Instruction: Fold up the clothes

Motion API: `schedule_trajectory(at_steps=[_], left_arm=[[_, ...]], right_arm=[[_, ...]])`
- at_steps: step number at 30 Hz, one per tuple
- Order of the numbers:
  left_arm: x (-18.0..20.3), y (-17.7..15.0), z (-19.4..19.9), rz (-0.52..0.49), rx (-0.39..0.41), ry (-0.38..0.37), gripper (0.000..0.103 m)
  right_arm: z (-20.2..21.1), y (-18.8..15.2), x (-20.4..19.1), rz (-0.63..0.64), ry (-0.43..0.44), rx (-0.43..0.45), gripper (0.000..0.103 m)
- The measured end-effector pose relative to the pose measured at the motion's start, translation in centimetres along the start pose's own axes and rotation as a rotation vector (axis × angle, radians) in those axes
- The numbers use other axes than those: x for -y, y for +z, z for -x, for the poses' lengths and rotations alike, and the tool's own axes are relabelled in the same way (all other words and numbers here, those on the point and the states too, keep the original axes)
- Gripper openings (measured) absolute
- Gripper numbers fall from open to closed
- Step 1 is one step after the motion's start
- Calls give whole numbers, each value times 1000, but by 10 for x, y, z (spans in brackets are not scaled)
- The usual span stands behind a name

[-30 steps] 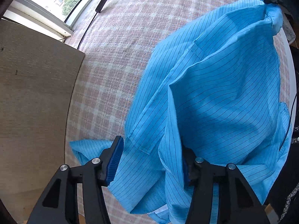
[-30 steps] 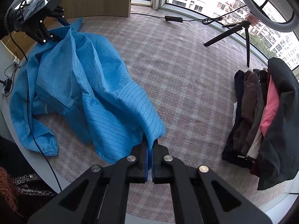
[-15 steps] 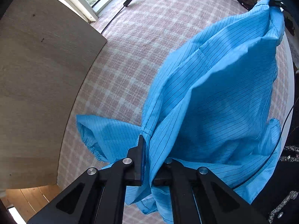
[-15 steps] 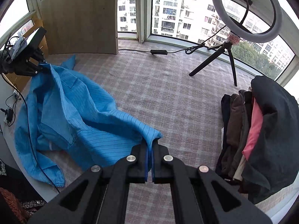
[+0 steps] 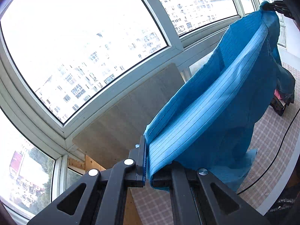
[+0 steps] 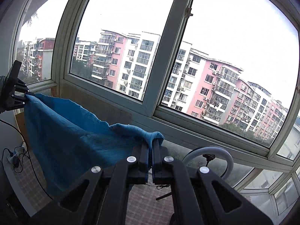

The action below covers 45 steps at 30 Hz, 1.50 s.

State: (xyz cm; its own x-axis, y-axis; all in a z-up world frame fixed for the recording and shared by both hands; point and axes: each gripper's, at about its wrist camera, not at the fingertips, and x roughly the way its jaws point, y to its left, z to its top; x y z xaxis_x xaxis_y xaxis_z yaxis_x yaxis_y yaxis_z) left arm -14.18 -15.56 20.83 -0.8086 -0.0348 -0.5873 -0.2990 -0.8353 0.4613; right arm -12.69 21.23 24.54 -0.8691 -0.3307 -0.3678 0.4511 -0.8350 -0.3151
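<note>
The bottom of the blue shirt [image 5: 215, 112] is cut off behind the black fingers [image 5: 139, 161] of the left gripper [image 5: 147, 168], so the low edge cannot be seen. Its far top corner is half hidden where the right gripper [image 5: 271, 7] bites it at the top right of the left view. A small pile of dark and pink clothes [image 5: 280, 101] peeks out behind the shirt, mostly covered. In the right view, the ring light [image 6: 211, 155] is partly hidden behind the gripper's arms, and its stand is hard to make out.

The shirt is thin, smooth cloth with fine dark stripes. It hangs in the air, stretched between the two grippers, sagging in the middle like a hammock above the table with its checked pink cloth [image 5: 273, 135]. A flat wooden board [image 5: 135, 112] leans under the window [image 5: 84, 46].

The left gripper's jaws are pinched tight on one edge of the shirt. The right gripper's [image 6: 151, 155] jaws are pinched tight on another corner, with cloth bunched over the tips. The left gripper [image 6: 22, 95] shows small at the left of the right view.

No words or labels can be read anywhere.
</note>
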Motion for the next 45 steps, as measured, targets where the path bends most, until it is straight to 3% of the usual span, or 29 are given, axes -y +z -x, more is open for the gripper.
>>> schedule_trajectory(at_steps=[2, 6, 9, 12, 18, 23, 26, 28, 33, 40, 45], left_arm=[[12, -17, 14, -21, 7, -32, 2], [53, -71, -5, -27, -91, -167, 2], [101, -123, -46, -13, -208, -350, 2], [157, -177, -114, -5, -362, -457, 2], [240, -250, -221, 41, -591, -537, 2], [264, -266, -261, 111, -687, -555, 2], [270, -264, -262, 97, -702, -554, 2], [272, -263, -261, 90, -711, -550, 2], [266, -261, -263, 90, -727, -541, 2], [275, -258, -259, 71, -726, -531, 2], [274, -262, -249, 72, -711, -537, 2]], right_arm=[[20, 10, -8, 29, 2, 4, 2], [27, -26, -19, -4, 106, -104, 2], [12, -79, -30, -49, 159, -211, 2], [-34, -155, -35, -141, 221, -355, 2], [-156, -306, -48, -236, 286, -644, 2], [-230, -375, -36, -364, 378, -730, 3], [-246, -409, -37, -489, 422, -795, 8], [-238, -423, -32, -577, 460, -796, 21], [-207, -434, -22, -722, 532, -735, 31], [-167, -445, 20, -842, 393, -634, 39], [-173, -448, 16, -900, 438, -624, 44]])
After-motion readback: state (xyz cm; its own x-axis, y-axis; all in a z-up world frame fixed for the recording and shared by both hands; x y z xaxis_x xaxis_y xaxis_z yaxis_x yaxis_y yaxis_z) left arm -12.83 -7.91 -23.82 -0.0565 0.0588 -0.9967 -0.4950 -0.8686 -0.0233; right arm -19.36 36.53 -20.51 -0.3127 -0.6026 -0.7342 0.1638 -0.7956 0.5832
